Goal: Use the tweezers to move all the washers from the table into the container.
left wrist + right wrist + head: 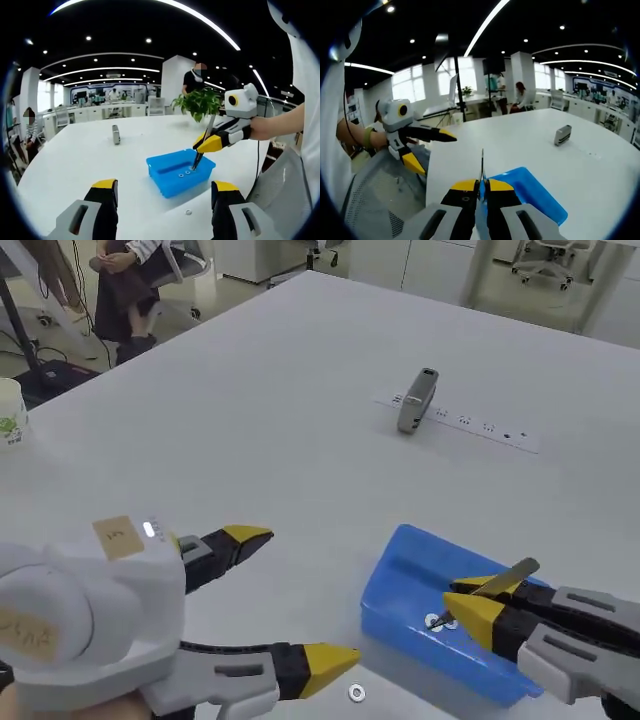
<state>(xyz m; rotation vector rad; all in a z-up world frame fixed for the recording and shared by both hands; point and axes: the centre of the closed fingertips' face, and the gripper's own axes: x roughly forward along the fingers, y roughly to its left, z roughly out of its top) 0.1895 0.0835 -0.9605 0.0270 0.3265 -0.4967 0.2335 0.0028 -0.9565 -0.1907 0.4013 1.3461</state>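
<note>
A blue container (400,585) sits near the table's front edge. My right gripper (465,605) is shut on metal tweezers (505,578), whose tips reach down into the container beside a washer (436,621). In the left gripper view the tweezers (204,142) dip into the container (170,182), where two washers (184,174) lie. One loose washer (356,693) lies on the table in front of the container. My left gripper (292,598) is open and holds nothing, left of the container. In the right gripper view, my right gripper (481,186) clamps the tweezers (482,167) above the container (535,197).
A white power strip (475,425) lies further back on the table, with a grey device (416,400) on it. A cup (10,412) stands at the left edge. A person (130,270) sits beyond the far left corner. Office chairs (545,260) stand behind.
</note>
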